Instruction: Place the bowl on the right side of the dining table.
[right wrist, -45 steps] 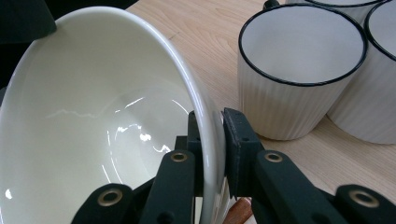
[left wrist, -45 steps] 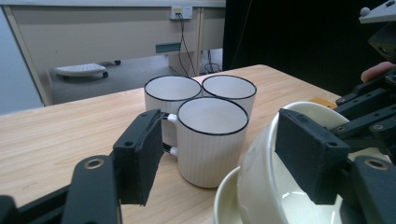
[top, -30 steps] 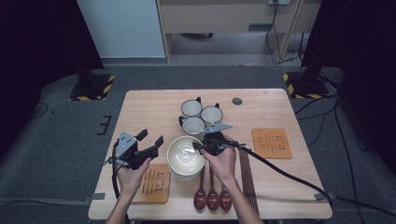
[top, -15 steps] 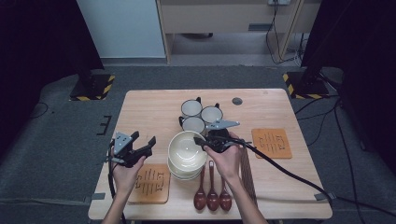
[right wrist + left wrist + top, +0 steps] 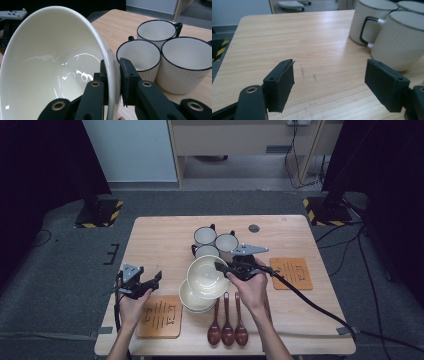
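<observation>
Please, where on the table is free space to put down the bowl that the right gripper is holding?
The lifted bowl is held in the right gripper. Bare wood lies left of the mugs, up to the far left corner of the table, and between the mugs and the right mat. Crowded: the bowl stack, the spoons and the left mat.

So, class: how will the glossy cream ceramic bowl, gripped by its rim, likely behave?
The glossy cream ceramic bowl looks rigid, but probably slippery: its glaze shines. The right gripper pinches only the rim, so the tilted bowl may pivot. Dropped onto the stacked bowls, it would likely chip.
</observation>
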`<state>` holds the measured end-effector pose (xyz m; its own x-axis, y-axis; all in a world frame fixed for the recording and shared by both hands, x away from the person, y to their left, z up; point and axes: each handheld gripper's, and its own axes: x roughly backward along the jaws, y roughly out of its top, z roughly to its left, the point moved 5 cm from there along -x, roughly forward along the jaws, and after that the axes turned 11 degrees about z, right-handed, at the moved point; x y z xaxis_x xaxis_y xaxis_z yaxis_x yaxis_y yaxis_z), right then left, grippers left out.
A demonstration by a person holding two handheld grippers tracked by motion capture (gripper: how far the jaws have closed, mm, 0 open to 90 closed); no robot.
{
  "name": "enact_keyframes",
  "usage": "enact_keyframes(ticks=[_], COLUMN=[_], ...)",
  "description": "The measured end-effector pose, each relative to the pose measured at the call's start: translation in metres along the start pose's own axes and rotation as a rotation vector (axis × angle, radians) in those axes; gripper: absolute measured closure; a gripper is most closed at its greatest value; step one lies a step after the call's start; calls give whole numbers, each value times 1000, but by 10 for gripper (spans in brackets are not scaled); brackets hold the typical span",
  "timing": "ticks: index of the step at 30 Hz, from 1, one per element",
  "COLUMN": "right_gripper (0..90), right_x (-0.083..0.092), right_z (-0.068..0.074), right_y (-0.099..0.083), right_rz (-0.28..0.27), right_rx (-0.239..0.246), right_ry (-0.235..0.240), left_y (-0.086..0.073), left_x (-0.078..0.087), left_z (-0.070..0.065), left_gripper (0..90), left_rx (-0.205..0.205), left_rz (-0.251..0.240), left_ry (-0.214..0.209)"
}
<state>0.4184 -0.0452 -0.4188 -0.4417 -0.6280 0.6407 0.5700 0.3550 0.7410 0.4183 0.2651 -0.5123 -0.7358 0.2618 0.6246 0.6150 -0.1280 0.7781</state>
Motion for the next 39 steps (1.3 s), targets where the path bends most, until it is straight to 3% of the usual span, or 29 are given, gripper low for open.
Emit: enact_keyframes(ticks=[12, 20, 39], right_gripper=[817, 817, 817], right_x=[20, 28, 51], right_z=[-16, -28, -64], right_y=[0, -4, -16], right_rz=[-23, -23, -35], right_rx=[-22, -39, -89], right_ry=[-28, -48, -104], left_y=[-11, -21, -36], left_x=[-12, -26, -42], left_z=[12, 17, 23], left_gripper=[223, 215, 225], left_rx=[-7, -34, -38], left_rz=[76, 177, 257], left_ry=[33, 64, 77])
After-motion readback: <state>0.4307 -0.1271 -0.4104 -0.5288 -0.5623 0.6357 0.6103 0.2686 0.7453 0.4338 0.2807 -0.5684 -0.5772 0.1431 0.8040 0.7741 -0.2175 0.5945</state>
